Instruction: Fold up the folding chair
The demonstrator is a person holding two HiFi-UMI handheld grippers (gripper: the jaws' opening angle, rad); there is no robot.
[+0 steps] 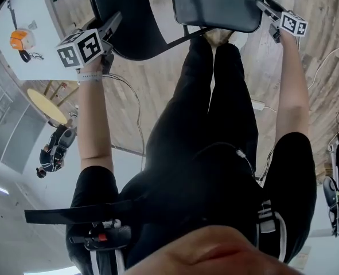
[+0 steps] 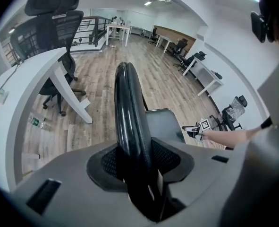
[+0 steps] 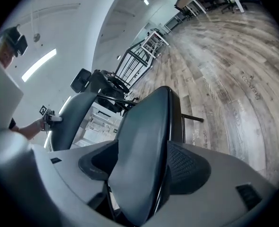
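The folding chair stands in front of me on the wood floor. In the head view its dark backrest [image 1: 129, 22] is at top left and its grey seat [image 1: 218, 4] at top right. My left gripper [image 1: 116, 20] reaches the backrest's edge. In the left gripper view the black backrest rim [image 2: 129, 108] runs between the pads, and the left gripper [image 2: 135, 162] is shut on it. My right gripper [image 1: 265, 6] is at the seat's right edge. In the right gripper view the seat [image 3: 144, 136] lies between the spread jaws of the right gripper [image 3: 141, 167], which is open.
A white desk [image 2: 35, 74] with a black office chair [image 2: 54, 27] stands left of the chair, with a bottle [image 2: 35, 123] on the floor below it. White cables [image 1: 330, 62] trail on the floor at right. More desks and chairs [image 2: 196, 63] line the far wall.
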